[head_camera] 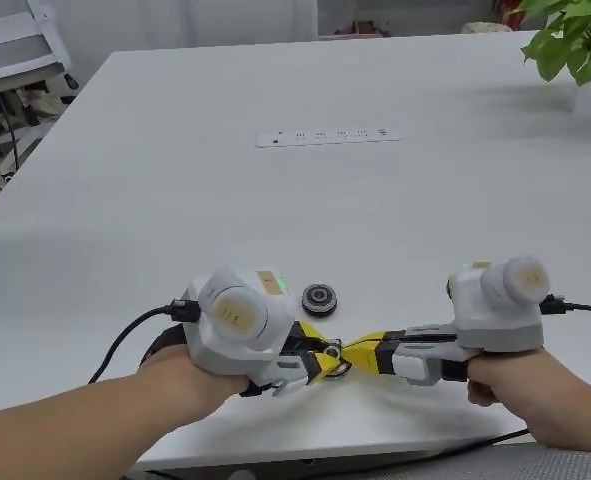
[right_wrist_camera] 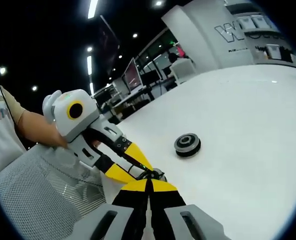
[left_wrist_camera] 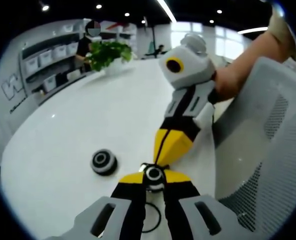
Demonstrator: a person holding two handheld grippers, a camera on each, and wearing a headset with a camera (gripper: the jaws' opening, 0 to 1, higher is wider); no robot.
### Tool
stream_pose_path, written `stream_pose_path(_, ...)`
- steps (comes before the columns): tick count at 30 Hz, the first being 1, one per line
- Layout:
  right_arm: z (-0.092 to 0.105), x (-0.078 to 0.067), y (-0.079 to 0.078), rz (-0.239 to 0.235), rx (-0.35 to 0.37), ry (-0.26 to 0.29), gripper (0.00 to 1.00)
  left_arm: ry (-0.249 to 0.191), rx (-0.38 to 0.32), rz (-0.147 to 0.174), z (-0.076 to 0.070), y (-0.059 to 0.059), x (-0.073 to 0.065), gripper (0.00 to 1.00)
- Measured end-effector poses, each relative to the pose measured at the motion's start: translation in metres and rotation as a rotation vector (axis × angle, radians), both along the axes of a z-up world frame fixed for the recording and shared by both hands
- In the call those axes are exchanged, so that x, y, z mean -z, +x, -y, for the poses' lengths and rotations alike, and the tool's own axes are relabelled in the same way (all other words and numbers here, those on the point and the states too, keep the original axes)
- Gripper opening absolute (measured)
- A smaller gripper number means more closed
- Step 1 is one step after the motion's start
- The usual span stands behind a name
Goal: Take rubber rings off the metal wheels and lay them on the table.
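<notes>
1. Left gripper (left_wrist_camera: 153,184): jaws clamped on one small metal wheel (left_wrist_camera: 154,175), held over the near edge of the table (head_camera: 275,200).
2. Right gripper (right_wrist_camera: 149,183): jaws pressed together, tips at that wheel; whether they pinch its ring cannot be told.
3. Second wheel (head_camera: 319,297): dark-rimmed, lying on the table just beyond both grippers.

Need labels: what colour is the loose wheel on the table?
Loose wheel: black, greyish centre; best in the right gripper view.

Smooth white surface (head_camera: 175,180), faintly glossy
Metal wheel (head_camera: 319,297): bright hub, dull black rubber ring (right_wrist_camera: 187,151); chair back (left_wrist_camera: 268,150) is coarse grey mesh.
</notes>
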State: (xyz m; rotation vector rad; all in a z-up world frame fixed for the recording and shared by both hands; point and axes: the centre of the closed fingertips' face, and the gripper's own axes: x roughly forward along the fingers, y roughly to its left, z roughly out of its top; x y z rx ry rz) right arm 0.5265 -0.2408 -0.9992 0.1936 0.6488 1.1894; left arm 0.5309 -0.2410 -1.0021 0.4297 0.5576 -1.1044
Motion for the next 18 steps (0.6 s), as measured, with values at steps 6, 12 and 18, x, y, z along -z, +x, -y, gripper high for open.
stream_pose_path(6,-0.0017,-0.0012,-0.0005,0.001,-0.009,0.007,0.0,-0.001,0.002,-0.001,0.0004,-0.0007,-0.0002,0.12)
stream_pose_path(12,-0.0061,-0.0053,-0.0051,-0.009,-0.035,0.036,0.0,-0.004,0.005,-0.001,0.0012,-0.0012,0.0,0.12)
stream_pose_path(18,-0.0051,-0.0064,-0.0034,-0.001,-0.024,0.039,0.0,-0.004,0.003,-0.002,0.0012,-0.0014,0.0009,0.13)
